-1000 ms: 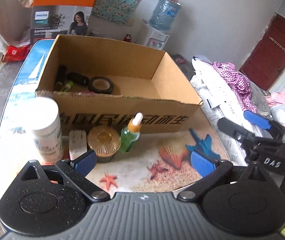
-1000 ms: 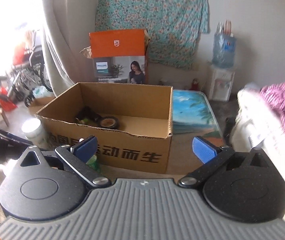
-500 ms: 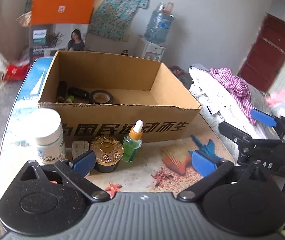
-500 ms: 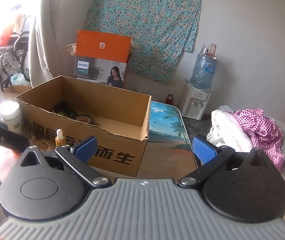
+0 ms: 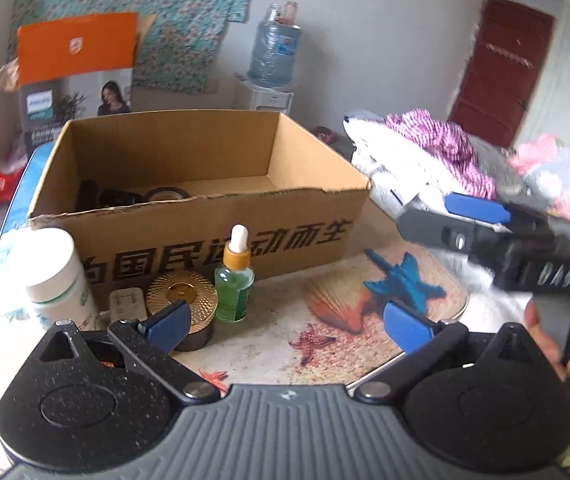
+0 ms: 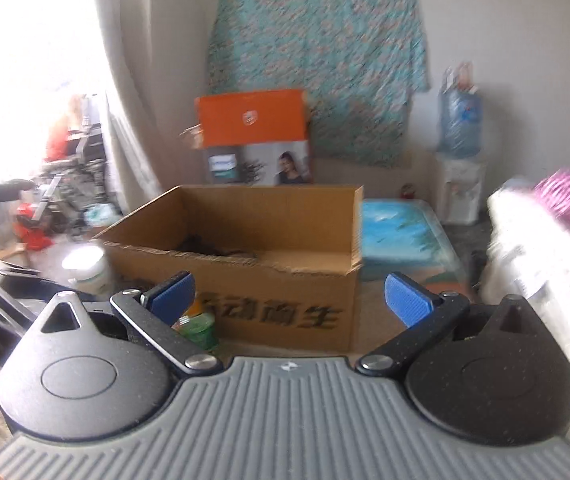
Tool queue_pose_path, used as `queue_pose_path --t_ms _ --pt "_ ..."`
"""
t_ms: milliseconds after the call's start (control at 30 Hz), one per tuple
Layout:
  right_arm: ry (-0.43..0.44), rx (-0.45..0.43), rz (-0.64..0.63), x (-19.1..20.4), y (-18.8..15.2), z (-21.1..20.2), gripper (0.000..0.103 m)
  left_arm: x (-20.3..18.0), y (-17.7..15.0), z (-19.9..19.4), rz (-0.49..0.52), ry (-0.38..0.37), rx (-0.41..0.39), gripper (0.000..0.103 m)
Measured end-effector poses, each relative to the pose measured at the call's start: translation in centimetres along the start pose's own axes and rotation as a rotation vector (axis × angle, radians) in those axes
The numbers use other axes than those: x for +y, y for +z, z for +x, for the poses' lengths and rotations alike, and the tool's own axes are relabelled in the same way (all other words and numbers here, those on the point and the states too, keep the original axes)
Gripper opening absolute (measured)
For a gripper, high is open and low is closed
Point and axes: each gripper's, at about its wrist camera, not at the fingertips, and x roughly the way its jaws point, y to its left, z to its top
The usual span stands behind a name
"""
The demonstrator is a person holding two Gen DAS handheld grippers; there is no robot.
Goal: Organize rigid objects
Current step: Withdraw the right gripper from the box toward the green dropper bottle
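Bottles and jars — white bottle [image 5: 55, 276], gold-lidded jar [image 5: 183, 300], green dropper bottle [image 5: 234, 284] — stand on the bench [image 5: 325, 344] just near of the cardboard box [image 5: 205, 216], awaiting packing, both the left claw [image 5: 285, 322] and right claw [image 6: 289, 300] spread empty.

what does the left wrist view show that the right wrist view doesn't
Only the left wrist view shows the gold-lidded jar, the small white block, the starfish table print, the red door and the right tool. Only the right wrist view shows the bright window. Both show the box, the white bottle and the green dropper bottle.
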Motion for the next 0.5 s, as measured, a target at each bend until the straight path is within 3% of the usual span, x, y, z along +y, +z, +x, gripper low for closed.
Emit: queue_pose_path --t_ms 133,300,400,500 --pt "0.086 0.023 0.099 -0.6 0.4 1.0 0.102 -0.8 -0.9 1.6 0.060 0.039 -0.018 0.103" --pt "0.150 0.055 0.100 0.6 1.0 2.9 0.101 -1.4 -1.3 3.4 0.122 0.123 -0.063 0.103" --pt "0.182 0.094 0.091 1.9 1.5 4.7 0.095 -1.6 -1.2 4.0 0.157 0.173 -0.089 0.101" --pt "0.198 0.121 0.077 2.9 1.8 6.4 0.080 -1.5 -0.9 4.4 0.178 0.203 -0.125 0.097"
